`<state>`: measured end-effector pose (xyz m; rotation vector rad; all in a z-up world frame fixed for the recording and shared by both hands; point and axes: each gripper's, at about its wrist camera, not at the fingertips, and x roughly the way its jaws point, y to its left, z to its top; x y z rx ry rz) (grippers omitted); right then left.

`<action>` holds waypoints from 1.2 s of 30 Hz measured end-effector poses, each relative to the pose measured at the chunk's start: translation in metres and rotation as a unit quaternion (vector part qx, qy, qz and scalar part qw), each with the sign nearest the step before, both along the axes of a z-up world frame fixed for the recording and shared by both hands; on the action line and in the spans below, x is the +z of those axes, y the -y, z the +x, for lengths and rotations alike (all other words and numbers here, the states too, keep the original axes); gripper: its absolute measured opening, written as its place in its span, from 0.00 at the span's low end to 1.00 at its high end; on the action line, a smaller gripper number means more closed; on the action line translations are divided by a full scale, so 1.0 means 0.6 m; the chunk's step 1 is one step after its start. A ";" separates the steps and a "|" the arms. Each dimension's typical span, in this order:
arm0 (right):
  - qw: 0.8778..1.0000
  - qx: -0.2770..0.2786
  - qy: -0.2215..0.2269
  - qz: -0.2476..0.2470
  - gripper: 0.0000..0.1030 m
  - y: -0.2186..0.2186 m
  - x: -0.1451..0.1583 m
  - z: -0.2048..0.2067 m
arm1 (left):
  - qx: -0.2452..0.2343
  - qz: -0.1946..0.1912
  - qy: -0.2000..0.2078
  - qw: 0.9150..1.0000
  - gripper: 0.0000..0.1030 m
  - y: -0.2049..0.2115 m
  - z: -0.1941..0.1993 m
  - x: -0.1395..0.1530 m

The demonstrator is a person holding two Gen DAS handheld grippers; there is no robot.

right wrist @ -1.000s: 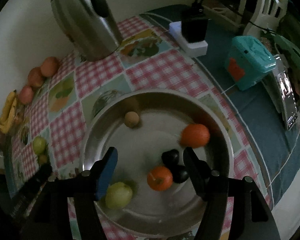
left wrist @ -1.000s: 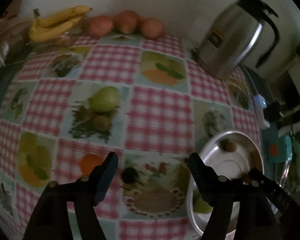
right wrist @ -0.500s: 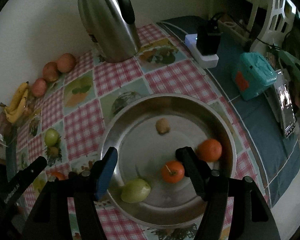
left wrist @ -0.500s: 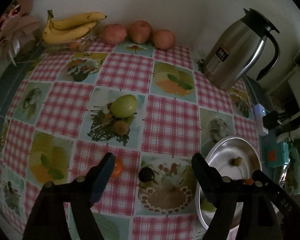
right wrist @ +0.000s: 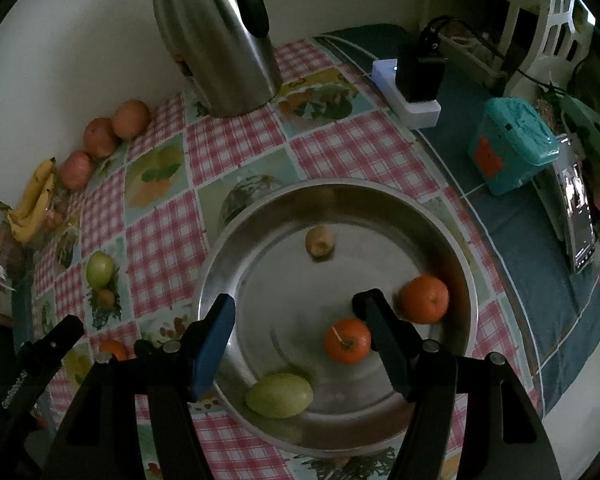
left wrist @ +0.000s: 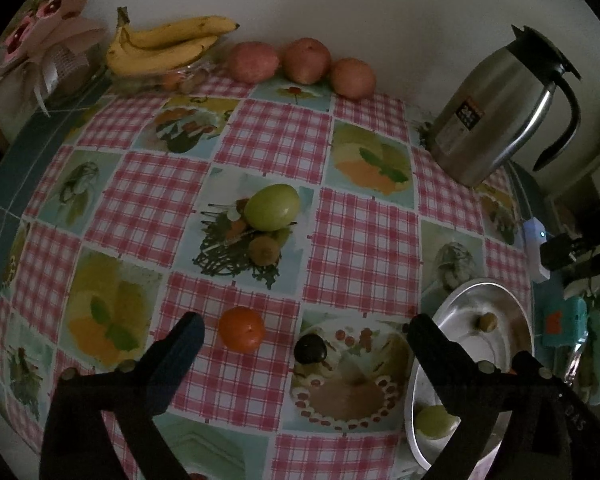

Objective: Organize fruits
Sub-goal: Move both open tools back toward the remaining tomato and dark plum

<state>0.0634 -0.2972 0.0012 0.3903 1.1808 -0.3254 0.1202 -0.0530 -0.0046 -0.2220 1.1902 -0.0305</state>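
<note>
My left gripper [left wrist: 304,344] is open and empty above the tablecloth. An orange [left wrist: 242,328] and a dark plum [left wrist: 310,349] lie between and just beyond its fingers. A green fruit [left wrist: 272,207] and a small brown fruit [left wrist: 263,249] lie mid-table. My right gripper [right wrist: 296,324] is open and empty over a steel bowl [right wrist: 456,252]. The bowl holds two oranges [right wrist: 347,340], a green fruit [right wrist: 280,395] and a small brown fruit [right wrist: 320,242]. The bowl also shows in the left wrist view [left wrist: 460,292].
Bananas [left wrist: 168,46] and three apples [left wrist: 304,60] line the back wall. A steel thermos jug [left wrist: 496,108] stands back right. A power strip with a black adapter [right wrist: 418,76], a teal box [right wrist: 512,144] and a phone [right wrist: 580,216] lie right of the bowl.
Both grippers have risen and pulled back, so more of the table shows. The two dark plums near the right fingers a second ago are out of sight now.
</note>
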 end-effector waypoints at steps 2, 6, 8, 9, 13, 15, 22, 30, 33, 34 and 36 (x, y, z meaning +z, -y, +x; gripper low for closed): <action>1.000 0.001 -0.003 -0.004 0.68 0.000 -0.002 0.000 | 0.000 0.002 0.000 1.000 1.00 0.001 0.000 0.000; 1.000 0.001 -0.004 -0.005 0.68 0.002 -0.004 0.000 | -0.002 0.004 -0.002 1.000 1.00 0.003 0.000 -0.001; 1.000 0.001 -0.004 -0.006 0.68 0.002 -0.004 0.001 | -0.003 0.005 -0.002 1.000 1.00 0.003 0.000 -0.002; 1.000 0.002 -0.004 -0.007 0.68 0.001 -0.005 0.001 | -0.003 0.005 -0.002 1.000 1.00 0.003 0.000 -0.002; 1.000 0.003 -0.002 -0.008 0.83 0.001 -0.005 0.001 | -0.004 0.013 0.000 1.000 1.00 0.006 -0.001 -0.005; 1.000 0.004 0.003 -0.010 0.91 0.001 -0.004 0.001 | -0.005 0.017 0.001 1.000 1.00 0.007 -0.002 -0.006; 1.000 0.014 0.005 -0.021 0.91 -0.002 -0.004 0.004 | -0.011 0.022 0.002 1.000 1.00 0.010 -0.002 -0.008; 1.000 0.013 0.003 -0.019 0.91 0.002 -0.006 0.004 | -0.016 0.022 0.000 1.000 1.00 0.013 -0.001 -0.007; 1.000 0.013 0.000 -0.020 0.91 0.002 -0.008 0.004 | -0.027 0.045 0.007 0.999 1.00 0.018 -0.001 -0.001; 1.000 0.013 0.000 -0.020 0.91 0.002 -0.008 0.004 | -0.035 0.054 0.010 0.998 1.00 0.021 -0.001 0.002; 1.000 0.014 0.000 -0.022 0.91 0.001 -0.008 0.005 | -0.044 0.067 0.015 0.997 1.00 0.026 -0.002 0.007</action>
